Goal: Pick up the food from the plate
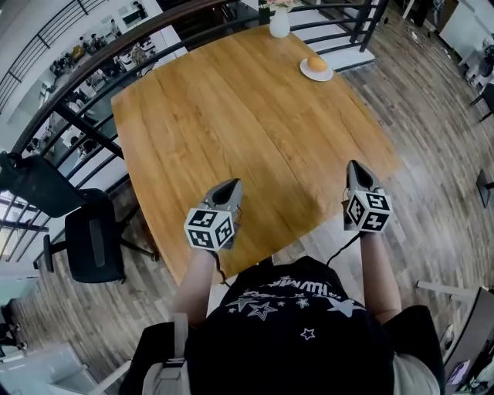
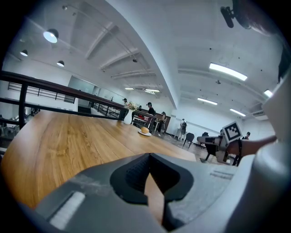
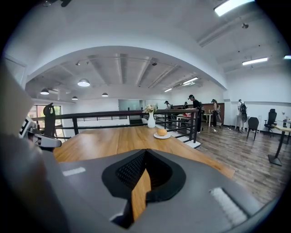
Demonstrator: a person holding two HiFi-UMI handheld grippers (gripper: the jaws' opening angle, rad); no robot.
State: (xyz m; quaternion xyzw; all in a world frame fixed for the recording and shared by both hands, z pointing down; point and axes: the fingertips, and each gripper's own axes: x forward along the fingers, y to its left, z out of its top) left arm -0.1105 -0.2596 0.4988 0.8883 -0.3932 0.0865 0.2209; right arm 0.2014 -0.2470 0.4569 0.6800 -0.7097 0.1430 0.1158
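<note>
Sitting on a white plate (image 1: 327,75) at the wooden surface's (image 1: 231,116) far right corner: orange food (image 1: 316,63), near a white vase (image 1: 279,23). Black railing (image 1: 93,77) beyond, plank floor (image 1: 432,170) around. Left claw (image 1: 229,189) and right claw (image 1: 359,171) closed, empty, at the near edge.

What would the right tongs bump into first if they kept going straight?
Probably the wooden table: the right tongs tilt slightly down toward bare wood, well short of the plate.
</note>
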